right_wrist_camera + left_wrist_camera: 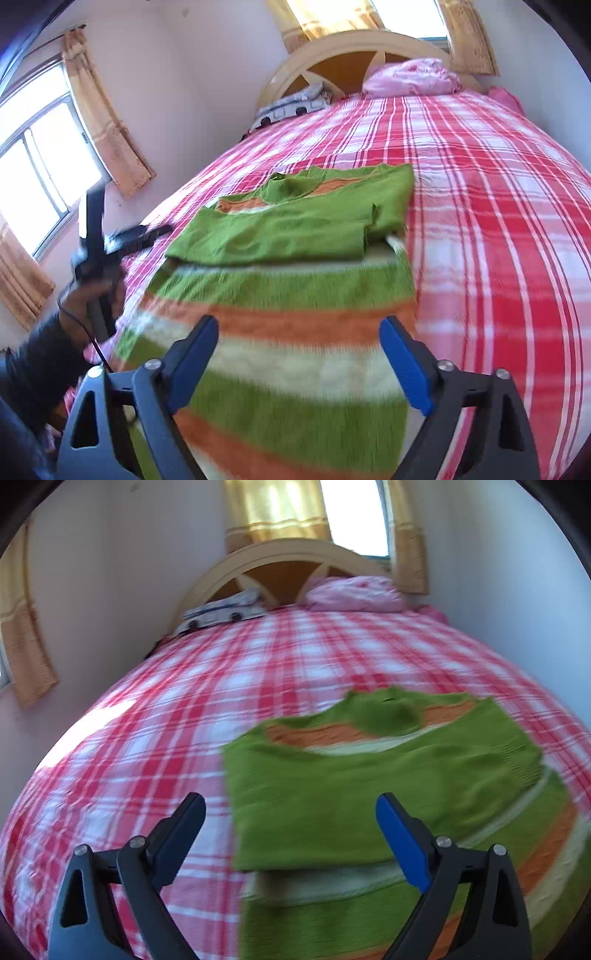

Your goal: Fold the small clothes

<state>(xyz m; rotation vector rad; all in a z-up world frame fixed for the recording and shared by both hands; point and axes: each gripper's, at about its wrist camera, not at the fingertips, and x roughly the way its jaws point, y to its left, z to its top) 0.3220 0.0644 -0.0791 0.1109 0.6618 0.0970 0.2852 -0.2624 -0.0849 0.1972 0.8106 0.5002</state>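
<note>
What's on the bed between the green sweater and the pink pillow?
Nothing: only bare plaid bedspread between the sweater and the pink pillow, clearest in the right wrist view.

Sweater (pixel 295 295): coarse matt knit in green, orange and cream stripes, ribbed at the collar. Bed cover (pixel 498 184): thin woven cloth, red-and-white plaid, matt. Headboard (pixel 332 44): smooth painted wood. Right gripper (pixel 299 332): matt black plastic arms, blue pads, bright metal pins. Curtains (pixel 110 122): patterned cloth.
</note>
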